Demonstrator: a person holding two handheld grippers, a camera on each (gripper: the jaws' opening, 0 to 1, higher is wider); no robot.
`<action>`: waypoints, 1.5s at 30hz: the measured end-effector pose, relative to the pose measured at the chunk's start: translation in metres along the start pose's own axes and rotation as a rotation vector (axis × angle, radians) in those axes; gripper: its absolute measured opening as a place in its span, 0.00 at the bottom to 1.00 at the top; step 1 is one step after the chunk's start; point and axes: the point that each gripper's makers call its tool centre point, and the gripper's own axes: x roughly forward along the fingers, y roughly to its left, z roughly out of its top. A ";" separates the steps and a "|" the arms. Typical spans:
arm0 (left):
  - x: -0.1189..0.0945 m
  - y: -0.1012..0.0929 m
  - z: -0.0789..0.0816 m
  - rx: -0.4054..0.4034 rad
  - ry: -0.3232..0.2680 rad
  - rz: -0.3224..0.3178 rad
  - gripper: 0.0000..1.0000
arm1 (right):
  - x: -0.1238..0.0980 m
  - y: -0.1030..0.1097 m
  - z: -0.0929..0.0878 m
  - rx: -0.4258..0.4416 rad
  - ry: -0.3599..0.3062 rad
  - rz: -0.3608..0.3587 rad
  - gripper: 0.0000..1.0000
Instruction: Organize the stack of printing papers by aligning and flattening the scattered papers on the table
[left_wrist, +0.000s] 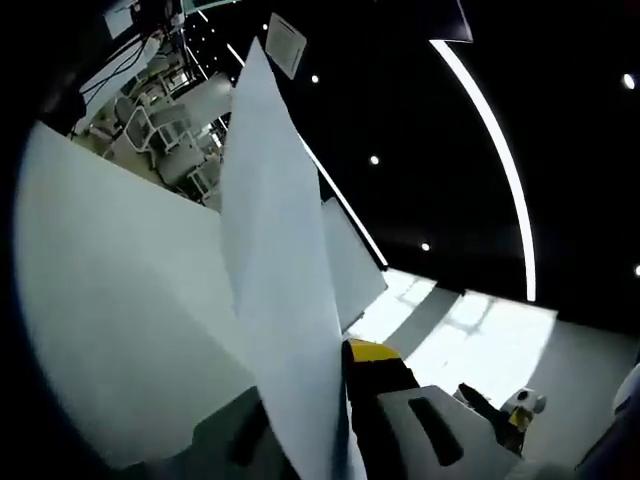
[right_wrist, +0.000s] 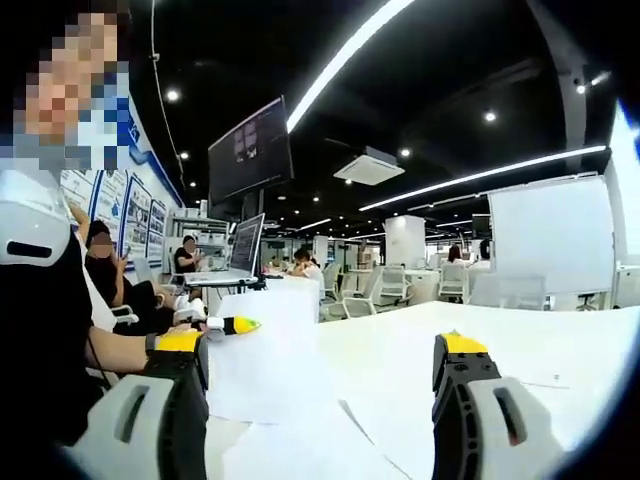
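A sheaf of white printing papers (left_wrist: 285, 330) is lifted high toward a dark office ceiling, pinched between the jaws of the left gripper (left_wrist: 335, 400), which is closed on the sheets' lower edge; the papers fan upward and apart in the left gripper view, one tall sheet edge-on in the middle and a broader sheet (left_wrist: 120, 320) spreading to its left. Behind them runs a long curved ceiling light (left_wrist: 500, 160) among small round spotlights. In the right gripper view, the right gripper (right_wrist: 322, 370) is held level above a white counter (right_wrist: 520, 350), its two yellow-tipped jaws standing wide apart with nothing between them. More printing papers lie on the counter just ahead of it: an upright-looking sheet (right_wrist: 265, 350) between the jaws and loose, overlapping sheets (right_wrist: 300, 445) at the bottom edge. A second yellow-tipped gripper tip (right_wrist: 232, 325) enters from the left, touching or just beside the sheet's left edge. A person in a black top (right_wrist: 40, 330) stands at the left, while seated people (right_wrist: 185, 255) work at desks beneath a hanging monitor (right_wrist: 250, 150) in the background.
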 end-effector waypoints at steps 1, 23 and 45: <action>0.000 0.000 0.000 0.000 0.000 0.000 0.06 | 0.000 -0.002 0.000 0.000 0.000 -0.007 0.88; 0.001 0.000 -0.001 0.015 0.002 0.002 0.06 | -0.008 -0.037 -0.023 0.022 0.032 -0.102 0.88; 0.001 0.000 -0.001 0.016 0.002 0.002 0.06 | -0.021 -0.051 -0.036 -0.007 0.093 -0.167 0.88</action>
